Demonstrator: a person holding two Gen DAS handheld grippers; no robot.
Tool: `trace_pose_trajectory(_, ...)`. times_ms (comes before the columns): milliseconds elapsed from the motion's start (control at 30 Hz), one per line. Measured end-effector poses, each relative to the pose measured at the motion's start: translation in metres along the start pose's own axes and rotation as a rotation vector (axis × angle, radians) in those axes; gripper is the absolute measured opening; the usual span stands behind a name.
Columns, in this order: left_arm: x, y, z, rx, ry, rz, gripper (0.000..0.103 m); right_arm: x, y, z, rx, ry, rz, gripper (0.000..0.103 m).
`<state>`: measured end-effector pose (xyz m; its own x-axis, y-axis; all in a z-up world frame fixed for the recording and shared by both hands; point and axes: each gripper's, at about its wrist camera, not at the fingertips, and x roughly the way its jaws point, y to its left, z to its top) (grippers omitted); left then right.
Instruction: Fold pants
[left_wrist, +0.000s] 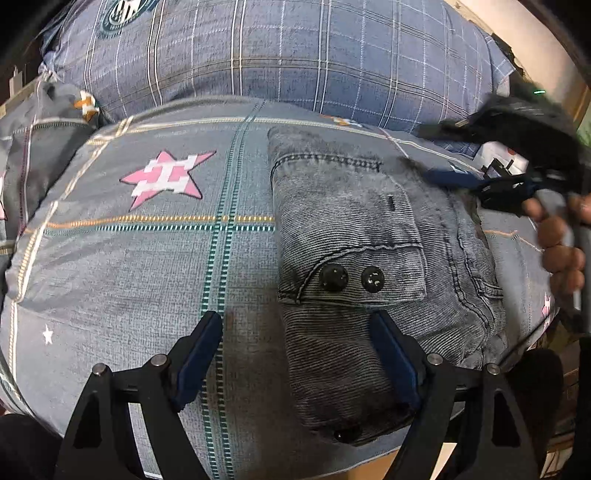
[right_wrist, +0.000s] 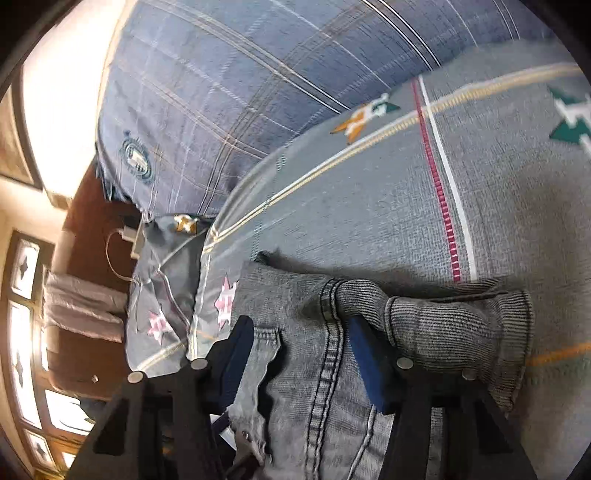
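Note:
Grey denim pants (left_wrist: 351, 229) lie folded into a compact bundle on a grey star-patterned bedsheet (left_wrist: 147, 258), with two black buttons on a pocket flap facing up. My left gripper (left_wrist: 295, 336) hovers open over the bundle's near left edge, one finger above the sheet and the other above the denim. In the right wrist view the pants (right_wrist: 317, 369) lie under my right gripper (right_wrist: 301, 347). Its jaws stand apart with flat denim between them, and a rolled fold drapes over the right finger (right_wrist: 369, 369). In the left wrist view, the right gripper (left_wrist: 439, 151) is blurred at the bundle's far right, held by a hand (left_wrist: 557, 240).
A blue plaid pillow (left_wrist: 277, 55) lies across the back of the bed. A smaller grey cushion (left_wrist: 44, 140) sits at the left. A white charger and cable (right_wrist: 135, 240) rest near the bed's edge, beside a brown floor and windows (right_wrist: 22, 295). The mattress edge runs just below the bundle.

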<state>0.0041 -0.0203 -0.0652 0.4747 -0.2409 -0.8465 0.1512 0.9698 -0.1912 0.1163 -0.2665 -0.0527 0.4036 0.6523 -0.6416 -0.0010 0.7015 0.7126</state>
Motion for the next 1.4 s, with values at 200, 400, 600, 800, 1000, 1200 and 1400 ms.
trace_pose_trajectory(200,0.001,0.0,-0.005,0.026,-0.005,0.021,0.086,-0.02,-0.017,-0.011,-0.028,-0.079,-0.049,0.062)
trace_pose_trajectory(400,-0.001,-0.002,-0.004,0.014,0.003,0.029,0.085,-0.054,0.005,-0.023,-0.071,-0.164,-0.077,0.07)
trace_pose_trajectory(600,-0.023,0.007,-0.007,-0.026,-0.043,0.006,0.085,-0.048,-0.01,-0.045,-0.05,-0.107,-0.18,0.072)
trace_pose_trajectory(800,-0.049,0.03,-0.01,-0.121,-0.115,-0.01,0.085,-0.068,0.031,-0.083,-0.158,-0.172,-0.015,0.075)
trace_pose_trajectory(1000,-0.054,0.056,-0.018,-0.179,-0.112,0.018,0.085,-0.04,0.002,-0.097,-0.069,-0.059,-0.078,0.075)
trace_pose_trajectory(1200,-0.054,0.067,-0.023,-0.219,-0.106,0.003,0.085,-0.049,0.025,-0.118,-0.162,-0.07,-0.086,0.077)
trace_pose_trajectory(1400,-0.059,0.064,-0.022,-0.203,-0.122,-0.003,0.085,-0.063,0.023,-0.125,-0.135,-0.086,-0.103,0.076)
